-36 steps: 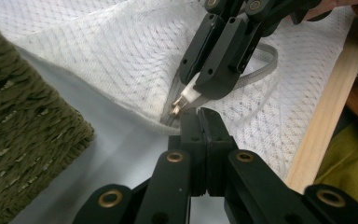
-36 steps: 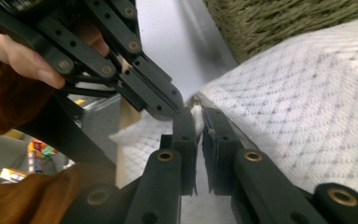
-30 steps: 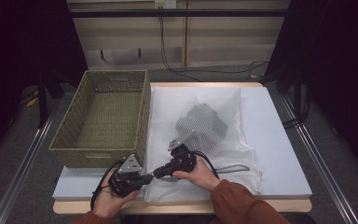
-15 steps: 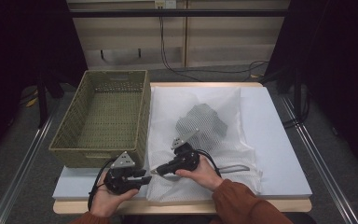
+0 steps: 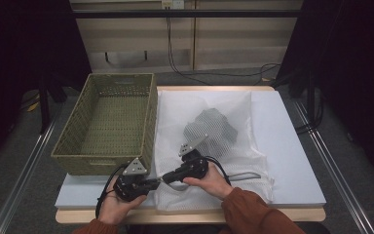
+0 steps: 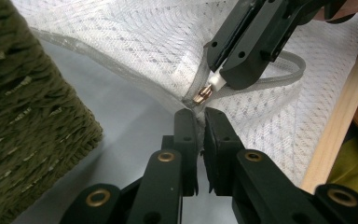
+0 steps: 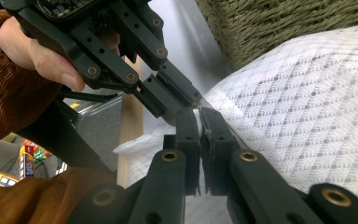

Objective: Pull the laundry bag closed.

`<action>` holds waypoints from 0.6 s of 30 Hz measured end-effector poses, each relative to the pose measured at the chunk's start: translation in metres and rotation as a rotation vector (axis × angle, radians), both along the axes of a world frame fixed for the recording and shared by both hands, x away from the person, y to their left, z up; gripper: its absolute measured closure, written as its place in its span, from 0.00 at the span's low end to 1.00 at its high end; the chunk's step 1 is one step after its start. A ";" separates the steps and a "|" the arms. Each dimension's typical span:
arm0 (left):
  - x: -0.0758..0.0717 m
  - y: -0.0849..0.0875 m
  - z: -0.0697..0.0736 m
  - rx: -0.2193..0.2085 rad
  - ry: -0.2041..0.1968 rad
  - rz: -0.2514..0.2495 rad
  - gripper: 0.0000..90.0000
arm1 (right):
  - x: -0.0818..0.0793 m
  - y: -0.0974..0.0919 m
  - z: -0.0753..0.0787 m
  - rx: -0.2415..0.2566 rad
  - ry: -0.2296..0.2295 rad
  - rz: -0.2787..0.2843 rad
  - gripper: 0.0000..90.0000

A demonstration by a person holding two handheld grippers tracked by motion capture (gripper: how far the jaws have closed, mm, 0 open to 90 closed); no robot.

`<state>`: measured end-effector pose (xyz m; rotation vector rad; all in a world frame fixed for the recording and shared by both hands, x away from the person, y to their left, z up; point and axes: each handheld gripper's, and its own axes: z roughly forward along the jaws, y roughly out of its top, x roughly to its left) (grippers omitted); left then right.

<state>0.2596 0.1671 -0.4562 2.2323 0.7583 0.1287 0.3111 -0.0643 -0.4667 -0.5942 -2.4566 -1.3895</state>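
Now left hand-held gripper (image 6: pixel 200 114) re-closed on mesh bag (image 6: pixel 135 42) corner.

The white mesh bag (image 5: pixel 214 146) lies flat on the counter (image 5: pixel 287 146), with a dark grey item (image 5: pixel 212 127) inside it. A green woven basket (image 5: pixel 107 124) stands just left of the bag, touching its edge. The left tool (image 5: pixel 152 184) and right tool (image 5: pixel 164 178) meet tip to tip at the bag's near left corner. The left tool's jaws have just been closing. Each tool carries a grey three-cornered plate.
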 end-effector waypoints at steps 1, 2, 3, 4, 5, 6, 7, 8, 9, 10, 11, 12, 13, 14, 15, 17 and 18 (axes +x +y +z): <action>-0.001 -0.001 0.001 0.012 -0.002 0.002 0.94 | 0.000 0.000 0.000 -0.003 0.002 0.000 0.96; -0.001 -0.001 0.001 0.022 -0.007 -0.004 0.94 | 0.000 0.001 -0.001 -0.005 0.008 0.000 0.96; -0.002 -0.002 0.001 0.027 -0.014 -0.007 0.94 | -0.001 0.001 -0.001 -0.006 0.009 0.004 0.96; -0.002 -0.002 0.001 0.031 -0.014 -0.010 0.94 | -0.001 0.002 -0.001 -0.009 0.007 0.005 0.96; -0.002 -0.002 0.001 0.032 -0.015 -0.011 0.94 | -0.001 0.002 -0.002 -0.006 0.008 0.005 0.96; -0.002 -0.002 0.001 0.030 -0.014 -0.012 0.94 | -0.001 0.003 -0.002 -0.002 0.006 0.004 0.96; -0.002 -0.002 0.001 0.030 -0.013 -0.008 0.94 | -0.001 0.003 -0.001 -0.005 0.007 0.002 0.96; -0.002 -0.002 0.002 0.029 -0.013 -0.010 0.95 | -0.001 0.004 -0.001 -0.005 0.006 0.004 0.96; -0.003 -0.002 0.001 0.021 -0.016 -0.010 0.95 | -0.001 0.004 -0.001 -0.006 0.005 0.009 0.96; -0.003 -0.002 0.001 0.017 -0.017 -0.011 0.95 | -0.001 0.004 -0.002 -0.010 0.002 0.013 0.96; -0.002 -0.002 0.001 0.011 -0.014 -0.011 0.95 | -0.001 0.003 -0.002 -0.009 0.003 0.012 0.96; -0.002 -0.002 0.001 0.008 -0.011 -0.003 0.94 | -0.001 0.003 -0.001 -0.010 0.004 0.009 0.96; -0.001 -0.001 0.001 0.003 -0.003 -0.009 0.94 | -0.001 0.003 -0.001 -0.009 0.003 0.010 0.96; -0.001 -0.001 0.000 -0.007 -0.002 0.005 0.92 | -0.001 0.004 -0.001 -0.012 -0.003 0.012 0.96; -0.001 0.000 0.001 -0.001 -0.001 0.002 0.88 | -0.002 0.004 0.000 -0.010 -0.012 0.009 0.96; 0.000 0.000 0.000 -0.019 0.010 0.004 0.82 | -0.002 0.003 0.001 -0.016 -0.019 0.014 0.96; 0.001 0.000 0.000 -0.012 0.013 0.008 0.78 | -0.002 0.002 0.001 -0.016 -0.017 0.014 0.96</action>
